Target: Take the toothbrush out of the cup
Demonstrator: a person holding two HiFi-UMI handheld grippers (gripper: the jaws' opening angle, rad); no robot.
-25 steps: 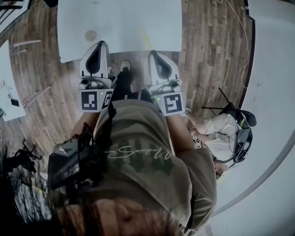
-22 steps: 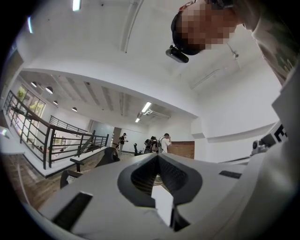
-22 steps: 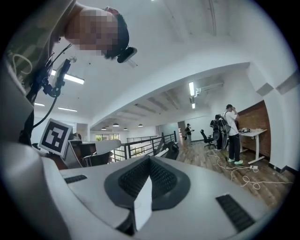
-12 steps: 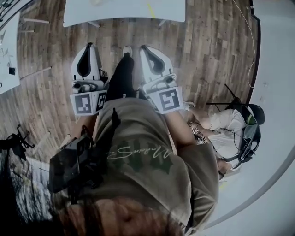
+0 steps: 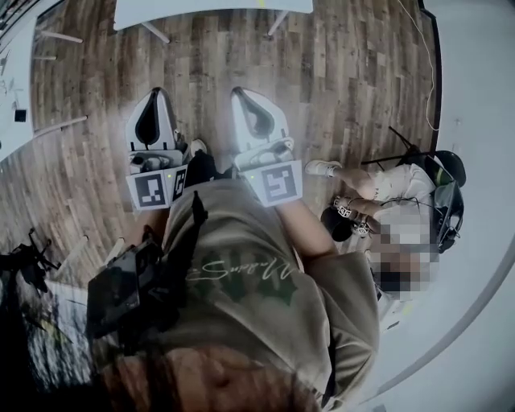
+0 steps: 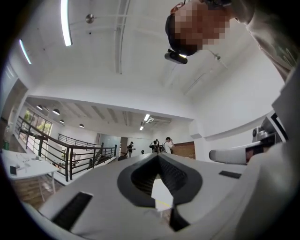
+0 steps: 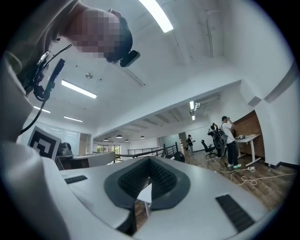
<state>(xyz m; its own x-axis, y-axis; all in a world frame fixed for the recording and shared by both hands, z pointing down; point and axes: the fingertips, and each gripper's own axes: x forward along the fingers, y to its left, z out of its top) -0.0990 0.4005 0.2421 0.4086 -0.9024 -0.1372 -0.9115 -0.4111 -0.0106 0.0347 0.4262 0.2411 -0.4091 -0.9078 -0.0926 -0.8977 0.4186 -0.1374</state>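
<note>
No cup and no toothbrush shows in any view. In the head view my left gripper (image 5: 155, 93) and my right gripper (image 5: 240, 91) are held side by side in front of the person's body, above the wooden floor (image 5: 338, 88). Both point roughly level. In the left gripper view the left gripper (image 6: 158, 156) has its jaw tips meeting, with nothing between them. The right gripper (image 7: 150, 160) in its own view is shut as well and holds nothing.
A white table (image 5: 209, 8) lies at the top edge of the head view and another table (image 5: 11, 96) at the left edge. A person (image 5: 386, 189) sits on the floor at the right beside a black chair (image 5: 444, 173). Railings (image 6: 70, 152) and standing people (image 7: 228, 140) show far off.
The white table has slid from just ahead of the grippers to the top edge of the head view. Both grippers have drawn back from it and now hang over bare floor.
</note>
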